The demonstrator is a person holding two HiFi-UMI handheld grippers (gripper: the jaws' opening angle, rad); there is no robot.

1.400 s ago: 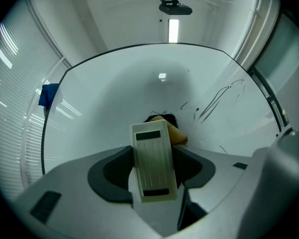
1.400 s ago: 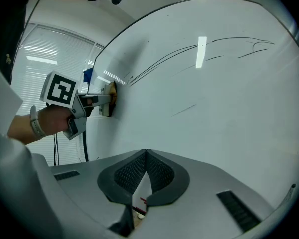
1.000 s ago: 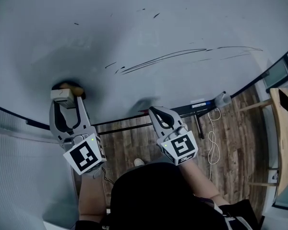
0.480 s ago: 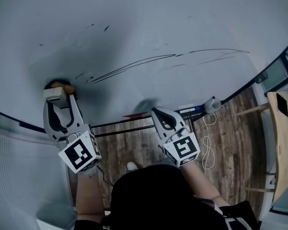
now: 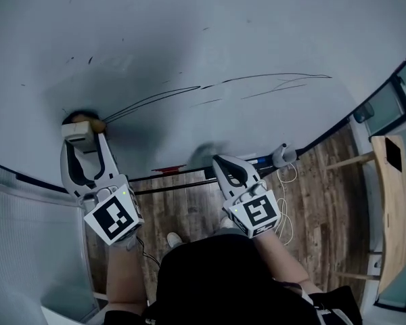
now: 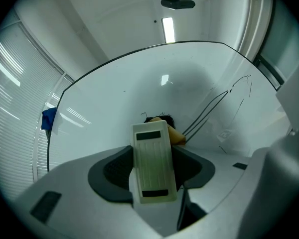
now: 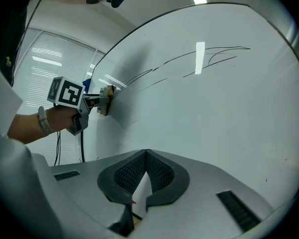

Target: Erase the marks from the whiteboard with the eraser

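Big glossy white whiteboard across most of head view, curved by wide lens. Below whiteboard's bottom edge, brown wood-plank floor; off its right end, pale wooden tabletop. Left gripper, grey w/ marker cube, up against whiteboard's lower-left area, jaws clamped on cream ribbed-plastic eraser w/ tan front; in left gripper view eraser sitting square between dark jaw pads, tan front and dark felt pressed onto whiteboard. Right gripper just off whiteboard's bottom edge, near its middle, well apart from eraser; per right gripper view jaws closed tip to tip, nothing gripped, aimed at bare whiteboard. Same view: left gripper w/ eraser flat on whiteboard at far left. Long thin black marker marks sweeping from eraser toward whiteboard's right side, unerased; also seen as and. Few short black ticks on whiteboard above eraser. Red and blue markers on ledge at whiteboard's bottom edge, right of right gripper.
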